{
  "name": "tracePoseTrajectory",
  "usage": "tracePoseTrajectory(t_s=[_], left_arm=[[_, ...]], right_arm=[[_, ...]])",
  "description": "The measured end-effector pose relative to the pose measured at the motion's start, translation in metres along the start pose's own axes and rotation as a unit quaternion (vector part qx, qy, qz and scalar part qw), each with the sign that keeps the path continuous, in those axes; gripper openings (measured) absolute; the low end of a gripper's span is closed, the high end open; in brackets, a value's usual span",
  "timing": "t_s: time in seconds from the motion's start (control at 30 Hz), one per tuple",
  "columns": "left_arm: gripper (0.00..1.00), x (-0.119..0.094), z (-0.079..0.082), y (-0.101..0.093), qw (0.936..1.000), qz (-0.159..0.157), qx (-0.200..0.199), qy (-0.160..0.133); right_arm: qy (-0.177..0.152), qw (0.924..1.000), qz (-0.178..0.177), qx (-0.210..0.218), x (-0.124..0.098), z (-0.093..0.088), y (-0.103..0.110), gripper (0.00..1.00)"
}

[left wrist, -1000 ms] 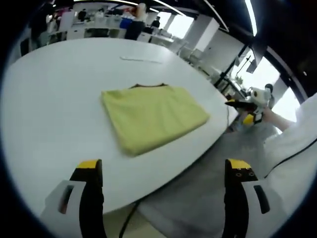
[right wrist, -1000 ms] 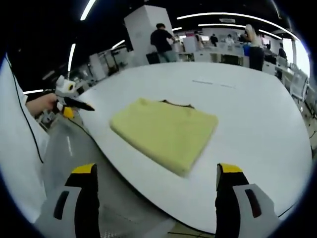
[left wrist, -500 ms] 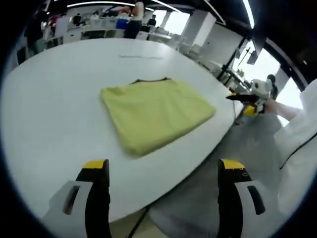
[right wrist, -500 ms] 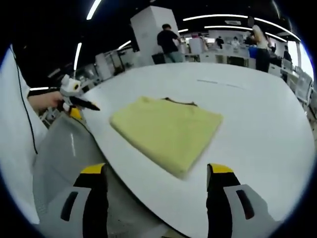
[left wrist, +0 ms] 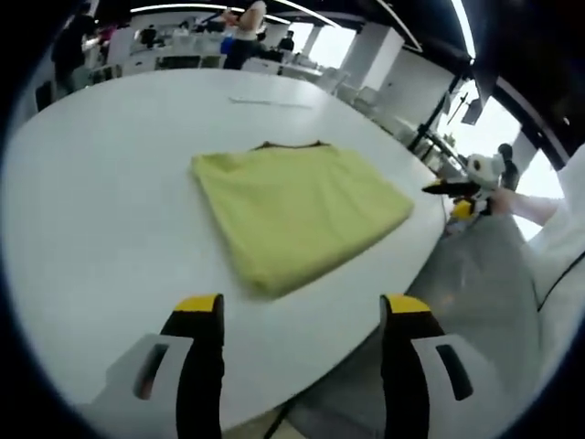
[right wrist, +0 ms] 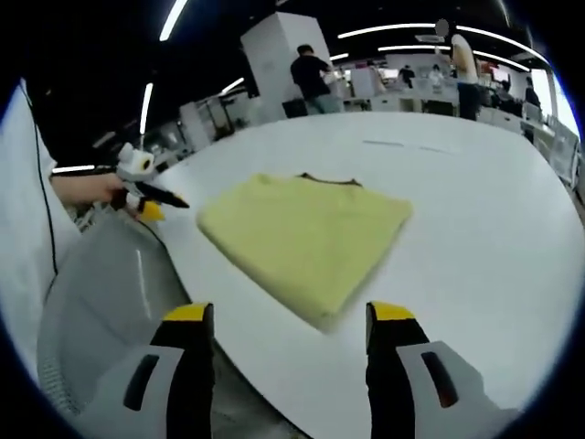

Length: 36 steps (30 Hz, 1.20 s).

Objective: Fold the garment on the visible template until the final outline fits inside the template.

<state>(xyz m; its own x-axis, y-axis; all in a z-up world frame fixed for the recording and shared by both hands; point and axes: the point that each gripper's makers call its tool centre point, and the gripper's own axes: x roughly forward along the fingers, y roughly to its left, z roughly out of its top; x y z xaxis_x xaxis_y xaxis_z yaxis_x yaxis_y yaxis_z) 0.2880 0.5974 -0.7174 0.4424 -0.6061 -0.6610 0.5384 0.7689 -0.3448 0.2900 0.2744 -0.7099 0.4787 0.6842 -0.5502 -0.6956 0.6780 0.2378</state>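
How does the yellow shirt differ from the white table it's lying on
The folded yellow shirt is a soft, matte, roughly rectangular bundle with a dark collar edge at its far side; the white table is hard, smooth and rounded in outline. The shirt covers a small patch near the table's near edge, while the table spreads far beyond it on the other sides. Both lie flat, and neither is touched by a gripper.

right claw [right wrist: 289,315] parted, empty | folded yellow garment [right wrist: 303,240] flat on white table [right wrist: 475,229] | left claw [right wrist: 155,198] off table edge
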Motion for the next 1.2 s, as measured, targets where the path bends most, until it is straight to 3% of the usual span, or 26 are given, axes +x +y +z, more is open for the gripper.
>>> tracePoseTrajectory(t_s=[0.27,0.73,0.97,1.2], left_arm=[[0.62,0.009,0.001,0.014,0.9999,0.012,0.004,0.001],[0.47,0.019,0.007,0.027,0.9998,-0.003,0.017,-0.012],[0.37,0.022,0.01,0.025,0.9994,-0.019,0.022,-0.016],[0.32,0.028,0.002,0.026,0.9991,-0.033,0.026,-0.003]], right_arm=[[0.008,1.0,0.003,0.002,0.009,-0.007,-0.008,0.58],[0.022,0.9997,0.004,0.005,0.025,-0.019,-0.016,0.41],[0.026,0.9997,0.005,0.0,0.027,-0.018,-0.018,0.39],[0.034,0.9994,0.009,-0.002,0.03,-0.021,-0.018,0.37]])
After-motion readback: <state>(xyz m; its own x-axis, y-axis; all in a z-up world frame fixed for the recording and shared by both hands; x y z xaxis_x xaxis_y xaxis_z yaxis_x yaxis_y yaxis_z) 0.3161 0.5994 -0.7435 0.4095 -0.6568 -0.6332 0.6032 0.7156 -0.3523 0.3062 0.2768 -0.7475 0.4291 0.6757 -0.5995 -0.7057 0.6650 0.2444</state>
